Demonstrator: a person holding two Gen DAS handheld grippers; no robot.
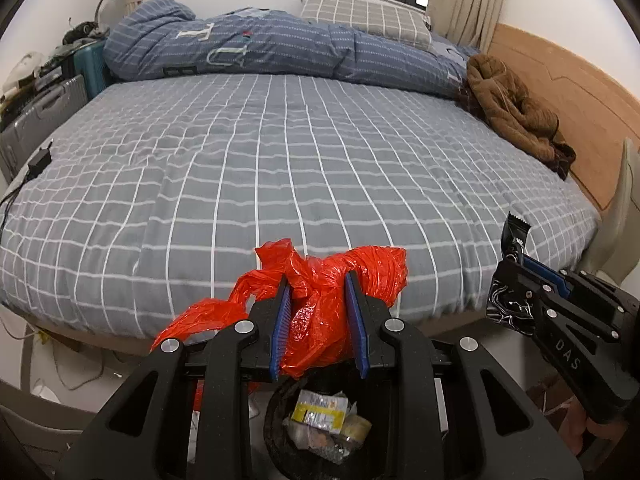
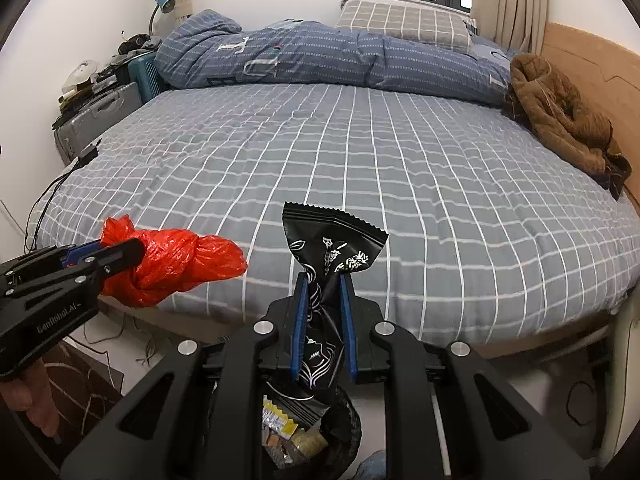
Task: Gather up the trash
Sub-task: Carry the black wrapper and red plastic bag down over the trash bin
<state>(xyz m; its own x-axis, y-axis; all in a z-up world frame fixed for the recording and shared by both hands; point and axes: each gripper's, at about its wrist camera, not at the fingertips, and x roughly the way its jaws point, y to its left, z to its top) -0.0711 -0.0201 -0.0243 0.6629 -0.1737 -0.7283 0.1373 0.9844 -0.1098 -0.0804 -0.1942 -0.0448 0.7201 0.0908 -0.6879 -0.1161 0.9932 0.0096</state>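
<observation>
Below our tools, at 6 o'clock, sits the trash bin (image 1: pixel 320 428). Our left tool (image 1: pixel 318 304) is clamped on a red plastic bag (image 1: pixel 320 280); our right tool (image 2: pixel 324 312) grips a black snack wrapper (image 2: pixel 332 248), the bed (image 2: pixel 360 168) at 12 o'clock.

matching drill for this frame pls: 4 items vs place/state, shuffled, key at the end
Things:
1. red plastic bag
2. black snack wrapper
3. brown garment
4. trash bin

Places/states:
A. lying on the bed by the wooden headboard
B. clamped in the right gripper
C. on the floor below the grippers, wrappers inside
D. clamped in the left gripper

Pairs: 1-D, 2-B, 3-A, 4-C
</observation>
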